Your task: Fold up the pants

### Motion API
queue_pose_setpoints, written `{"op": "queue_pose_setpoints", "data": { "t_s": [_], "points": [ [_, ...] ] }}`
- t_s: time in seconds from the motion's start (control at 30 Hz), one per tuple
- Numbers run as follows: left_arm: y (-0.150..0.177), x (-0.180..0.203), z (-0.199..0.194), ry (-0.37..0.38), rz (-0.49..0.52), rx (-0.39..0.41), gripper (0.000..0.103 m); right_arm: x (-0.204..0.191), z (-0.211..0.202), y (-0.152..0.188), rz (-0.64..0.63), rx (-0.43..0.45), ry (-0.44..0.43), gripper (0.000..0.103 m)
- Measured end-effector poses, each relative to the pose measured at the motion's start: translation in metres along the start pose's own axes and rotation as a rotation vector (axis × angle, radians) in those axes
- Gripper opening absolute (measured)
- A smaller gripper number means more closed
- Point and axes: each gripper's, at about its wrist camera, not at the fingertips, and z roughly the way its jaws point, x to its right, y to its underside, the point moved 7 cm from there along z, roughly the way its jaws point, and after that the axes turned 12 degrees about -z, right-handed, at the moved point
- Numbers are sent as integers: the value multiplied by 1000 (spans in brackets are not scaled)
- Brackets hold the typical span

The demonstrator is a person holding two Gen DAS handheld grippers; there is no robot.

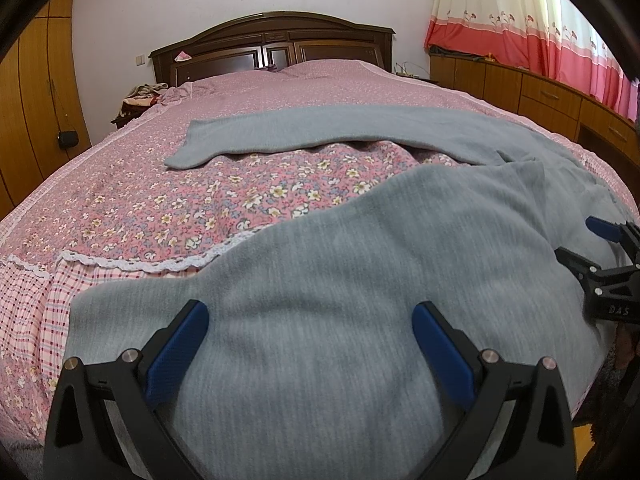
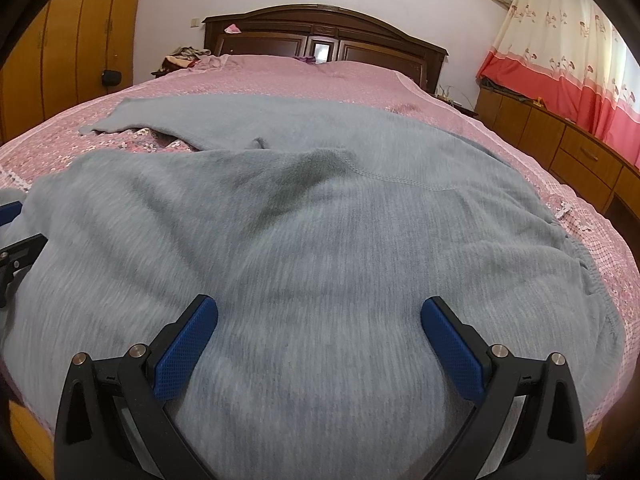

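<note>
Grey fleece pants (image 1: 320, 280) lie spread on the bed, legs apart in a V. The far leg (image 1: 304, 128) runs left across the bed; the near leg lies under my left gripper (image 1: 310, 320), which is open just above its cloth. The waist part (image 2: 320, 248) lies under my right gripper (image 2: 320, 316), also open above the cloth. The waistband (image 2: 592, 272) is at the right. The right gripper also shows in the left wrist view (image 1: 608, 252), and the left gripper shows at the left edge of the right wrist view (image 2: 16, 240).
The bed has a pink floral cover (image 1: 160, 200) with a lace trim (image 1: 120, 264) near the front edge. A dark headboard (image 1: 272, 44) is at the back. Wooden drawers (image 1: 540, 96) run along the right, a wardrobe (image 1: 36, 100) on the left.
</note>
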Motion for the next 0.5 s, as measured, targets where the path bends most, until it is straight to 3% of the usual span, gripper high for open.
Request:
{"op": "queue_pose_setpoints", "data": {
  "t_s": [0.5],
  "points": [
    [0,0,0,-2,2,1,103,0,0,1,-1,1,0,103]
  ]
}}
